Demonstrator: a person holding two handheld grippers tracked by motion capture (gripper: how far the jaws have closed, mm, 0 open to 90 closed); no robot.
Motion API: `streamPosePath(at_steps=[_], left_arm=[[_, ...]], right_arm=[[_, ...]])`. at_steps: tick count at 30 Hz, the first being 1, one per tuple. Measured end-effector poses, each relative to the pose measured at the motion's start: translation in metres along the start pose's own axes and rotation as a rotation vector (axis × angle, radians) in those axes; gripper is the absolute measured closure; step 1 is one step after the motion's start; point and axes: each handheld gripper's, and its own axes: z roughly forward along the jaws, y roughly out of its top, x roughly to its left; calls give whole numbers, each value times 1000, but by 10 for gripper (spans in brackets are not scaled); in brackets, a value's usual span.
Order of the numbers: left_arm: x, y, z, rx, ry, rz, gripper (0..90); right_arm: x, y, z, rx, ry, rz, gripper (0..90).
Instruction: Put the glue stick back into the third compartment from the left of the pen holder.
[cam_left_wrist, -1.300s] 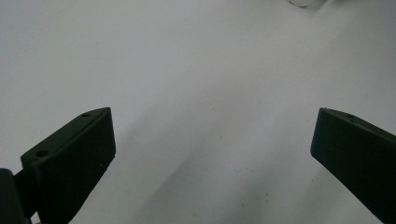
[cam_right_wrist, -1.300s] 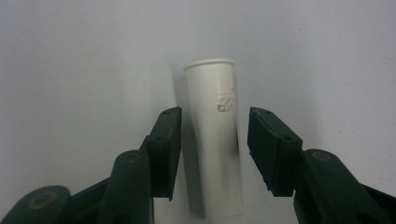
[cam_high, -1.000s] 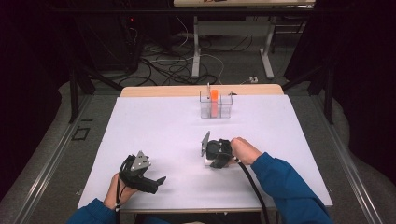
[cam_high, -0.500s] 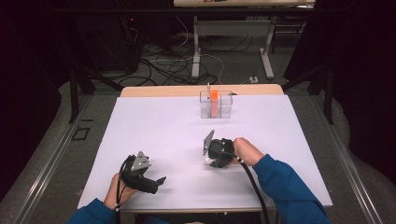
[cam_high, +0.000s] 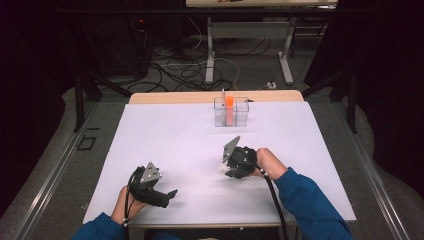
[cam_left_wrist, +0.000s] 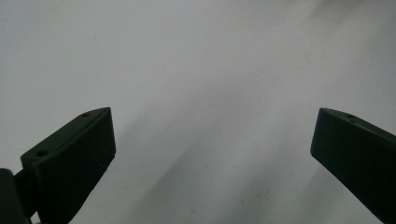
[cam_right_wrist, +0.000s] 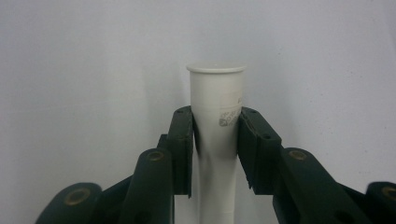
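Change in high view: right gripper (cam_high: 226, 166) has shifted a little to the right and up on the table (cam_high: 165, 135) since one second ago; left gripper (cam_high: 170, 194) kept its place.
High view, goal: clear box (cam_high: 231, 111) with an orange piece stands well apart, further back.
Left gripper view: jaws wide apart, nothing between, bare table below.
Right gripper view: jaws pressed on a white tube (cam_right_wrist: 217, 116), cap pointing away.
Meaning: tube seems lifted, probably going toward the box.

The right gripper (cam_high: 226, 166), clamped on a slim white plastic tube with a flanged cap (cam_right_wrist: 216, 135), is drifting slightly toward the right edge of the white surface (cam_high: 165, 132) and lifting a little off it, the blue-sleeved forearm (cam_high: 307, 200) shifting along with it.
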Motion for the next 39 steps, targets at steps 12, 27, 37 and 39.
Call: streamPosePath(at_steps=[12,27,37,39], left_arm=[[0,1,-2,16,-11,5,0],[0,0,-4,1,1,10,1],[0,0,-4,14,2,16,1],[0,1,-5,13,2,24,0]], right_arm=[[5,-10,-11,-74,-23,57,680],[15,-27,-29,-229,-86,149,680],[19,-39,-35,-292,-130,197,680],[19,-40,-36,-296,-125,208,680]])
